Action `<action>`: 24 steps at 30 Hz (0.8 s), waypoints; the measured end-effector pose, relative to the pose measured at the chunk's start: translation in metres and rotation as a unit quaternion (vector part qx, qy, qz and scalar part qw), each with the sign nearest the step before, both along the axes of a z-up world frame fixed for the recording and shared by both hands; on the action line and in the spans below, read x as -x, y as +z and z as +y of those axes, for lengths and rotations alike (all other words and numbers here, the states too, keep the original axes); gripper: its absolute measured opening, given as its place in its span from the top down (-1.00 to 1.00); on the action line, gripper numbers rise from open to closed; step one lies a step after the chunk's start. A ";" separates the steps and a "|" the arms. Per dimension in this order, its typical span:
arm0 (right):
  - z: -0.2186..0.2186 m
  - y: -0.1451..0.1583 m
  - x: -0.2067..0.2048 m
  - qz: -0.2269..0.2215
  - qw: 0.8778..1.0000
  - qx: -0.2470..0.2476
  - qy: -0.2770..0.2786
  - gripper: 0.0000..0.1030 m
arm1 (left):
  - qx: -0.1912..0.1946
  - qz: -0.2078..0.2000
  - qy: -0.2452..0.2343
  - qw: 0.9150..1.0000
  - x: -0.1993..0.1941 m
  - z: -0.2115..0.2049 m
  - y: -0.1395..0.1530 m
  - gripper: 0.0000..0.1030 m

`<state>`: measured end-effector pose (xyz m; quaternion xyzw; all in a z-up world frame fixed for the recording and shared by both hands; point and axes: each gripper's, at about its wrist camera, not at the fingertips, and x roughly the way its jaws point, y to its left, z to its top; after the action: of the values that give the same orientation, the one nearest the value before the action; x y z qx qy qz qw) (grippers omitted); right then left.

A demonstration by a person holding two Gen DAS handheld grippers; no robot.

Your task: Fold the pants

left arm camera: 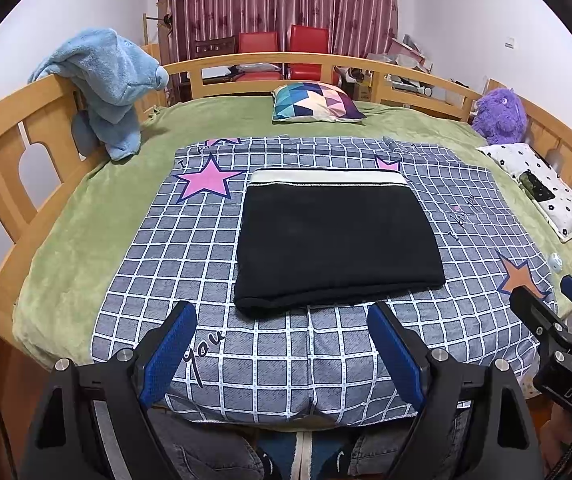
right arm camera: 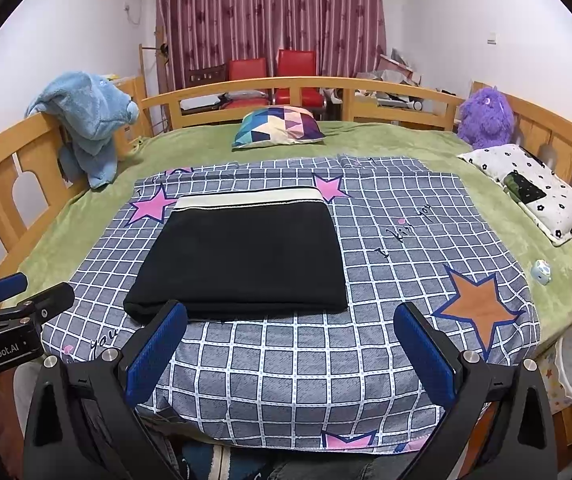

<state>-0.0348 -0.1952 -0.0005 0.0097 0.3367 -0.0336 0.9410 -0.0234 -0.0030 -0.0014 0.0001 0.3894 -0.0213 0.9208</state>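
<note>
- Pants (left arm camera: 337, 240) black, folded into a flat rectangle, pale waistband at the far edge, lying mid-sheet on the bed.
- Sheet (left arm camera: 270, 360) grey checked with pink and orange stars, spread over a green blanket (left arm camera: 86, 216).
- Left claw (left arm camera: 282, 320) jaws wide apart, nothing between them, hovering just short of the pants' near edge, not touching.
- Right claw (right arm camera: 291, 320) jaws wide apart too, empty, over the sheet near the pants' near right corner; its left finger (right arm camera: 158, 354) overlaps the pants' near edge in view, contact can't tell.
- Each claw shows at the edge of the other's view: right one at the right edge of the left view, left one at the left edge of the right view.
- Pillow (left arm camera: 317, 102) with coloured triangles at the far end of the bed.
- Blue plush (left arm camera: 110, 80) draped over the left rail, purple plush (left arm camera: 499, 114) at the far right corner.
- White dotted pillow (left arm camera: 541, 188) along the right side.
- Person's jeans and shoes visible below the left claw.
</note>
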 end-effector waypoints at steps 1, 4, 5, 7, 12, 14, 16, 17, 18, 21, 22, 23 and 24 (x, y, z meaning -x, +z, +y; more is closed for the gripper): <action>0.000 0.000 0.000 0.000 1.000 -0.001 0.000 -0.97 | 0.000 0.000 0.000 1.000 0.000 0.000 0.000 -0.69; -0.001 0.001 0.000 -0.002 1.000 0.002 -0.001 -0.97 | -0.001 -0.001 -0.001 1.000 0.000 0.000 0.001 -0.69; -0.001 0.001 0.000 -0.001 1.000 0.001 -0.001 -0.97 | -0.001 -0.001 0.000 1.000 -0.001 -0.001 0.001 -0.69; 0.000 0.001 -0.001 -0.001 1.000 0.001 -0.001 -0.97 | 0.000 -0.002 0.000 1.000 -0.001 -0.001 0.001 -0.69; -0.001 0.004 0.000 -0.007 1.000 -0.005 -0.001 -0.97 | 0.002 -0.003 0.001 1.000 -0.003 0.001 0.002 -0.69; 0.000 0.004 0.000 -0.006 1.000 -0.001 0.000 -0.97 | 0.005 -0.002 0.000 1.000 -0.004 0.003 0.002 -0.69; 0.000 0.003 -0.001 -0.006 1.000 0.001 0.000 -0.97 | 0.003 -0.003 0.001 1.000 -0.004 0.003 0.002 -0.69; 0.001 0.003 -0.002 -0.005 1.000 -0.001 0.001 -0.97 | 0.002 -0.003 0.001 1.000 -0.004 0.003 0.002 -0.69; 0.001 0.003 -0.001 -0.005 1.000 -0.002 0.001 -0.97 | 0.003 -0.003 0.001 1.000 -0.004 0.003 0.002 -0.69; 0.003 0.003 -0.001 -0.005 1.000 0.002 0.004 -0.97 | 0.004 -0.002 0.001 1.000 -0.005 0.003 0.002 -0.69; 0.004 0.003 -0.002 -0.005 1.000 0.003 0.005 -0.97 | 0.004 -0.003 0.000 1.000 -0.005 0.003 0.002 -0.69; 0.004 0.003 -0.002 -0.005 1.000 0.003 0.006 -0.97 | 0.004 -0.002 0.000 1.000 -0.006 0.002 0.002 -0.69; 0.004 0.003 -0.002 -0.005 1.000 0.002 0.006 -0.97 | 0.005 -0.002 0.000 1.000 -0.006 0.002 0.001 -0.69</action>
<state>-0.0328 -0.1911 0.0025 0.0057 0.3324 -0.0285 0.9427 -0.0179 -0.0006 0.0000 -0.0042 0.3874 -0.0234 0.9216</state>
